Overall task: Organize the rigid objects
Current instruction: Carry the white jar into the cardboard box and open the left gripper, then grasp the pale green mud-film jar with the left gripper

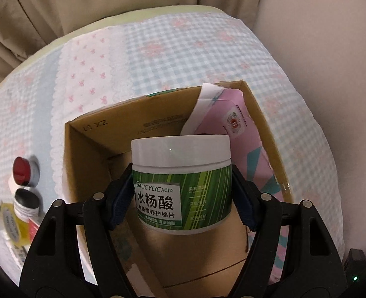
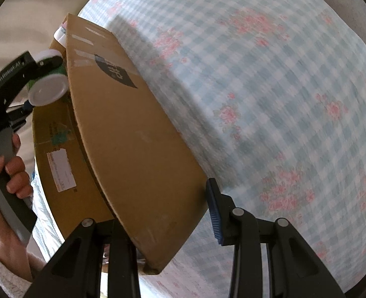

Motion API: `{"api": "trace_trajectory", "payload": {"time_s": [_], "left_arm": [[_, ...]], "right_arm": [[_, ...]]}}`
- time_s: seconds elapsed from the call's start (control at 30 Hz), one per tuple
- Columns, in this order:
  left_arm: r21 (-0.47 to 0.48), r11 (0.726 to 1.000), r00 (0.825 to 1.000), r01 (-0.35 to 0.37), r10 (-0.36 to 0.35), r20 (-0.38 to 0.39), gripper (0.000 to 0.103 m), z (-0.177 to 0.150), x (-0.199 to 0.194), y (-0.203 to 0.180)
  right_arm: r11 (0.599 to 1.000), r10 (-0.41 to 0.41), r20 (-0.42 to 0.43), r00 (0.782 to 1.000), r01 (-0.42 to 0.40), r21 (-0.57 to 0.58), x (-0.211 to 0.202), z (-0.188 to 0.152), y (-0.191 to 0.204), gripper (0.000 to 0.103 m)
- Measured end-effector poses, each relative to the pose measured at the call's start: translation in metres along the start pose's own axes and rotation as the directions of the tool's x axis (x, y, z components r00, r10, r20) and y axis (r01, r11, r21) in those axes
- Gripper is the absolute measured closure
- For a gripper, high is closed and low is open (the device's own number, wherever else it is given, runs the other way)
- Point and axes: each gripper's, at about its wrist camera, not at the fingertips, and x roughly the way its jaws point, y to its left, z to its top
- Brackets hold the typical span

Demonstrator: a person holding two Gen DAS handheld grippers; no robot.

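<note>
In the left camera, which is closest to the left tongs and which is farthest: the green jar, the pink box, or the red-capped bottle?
1. Green jar: held between the left tongs, over the cardboard box.
2. Pink box: leaning inside the cardboard box, on the right, just behind the jar.
3. Red-capped bottle: outside the cardboard box, far left on the checked cloth.

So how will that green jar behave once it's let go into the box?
The jar looks rigid, probably plastic, so the left gripper shouldn't crush it. Squat and flat-bottomed, it probably stands without tipping. Its glossy label may be slippery.
</note>
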Motion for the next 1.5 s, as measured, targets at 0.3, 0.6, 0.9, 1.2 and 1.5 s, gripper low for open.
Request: {"api": "trace_trajectory", "payload": {"time_s": [0.3, 0.6, 0.9, 1.2, 1.5], "left_arm": [[0.051, 0.999, 0.998, -0.015, 0.012, 0.064, 0.000, 0.006, -0.022, -0.008], [0.024, 1.000, 0.999, 0.011, -0.012, 0.047, 0.000, -0.015, -0.038, 0.008], [-0.007, 0.999, 0.997, 0.035, -0.034, 0.073, 0.000, -0.052, -0.093, 0.049], [-0.118, 0.991, 0.990, -0.056, 0.070, 0.125, 0.000, -0.088, -0.184, 0.152], [-0.361, 0.920, 0.979, -0.155, 0.192, 0.070, 0.000, -0.128, -0.209, 0.302]], "right_arm": [[0.999, -0.019, 0.007, 1.000, 0.019, -0.036, 0.005, -0.006, 0.011, 0.070], [0.999, -0.020, 0.022, 1.000, 0.021, -0.044, 0.004, -0.012, 0.015, 0.070], [0.998, -0.014, 0.032, 0.999, 0.015, -0.060, 0.003, -0.019, 0.015, 0.070], [0.997, -0.019, 0.014, 1.000, 0.020, -0.081, -0.001, -0.013, 0.015, 0.070], [0.995, -0.051, 0.008, 0.999, 0.052, -0.082, 0.001, -0.013, 0.028, 0.071]]}}
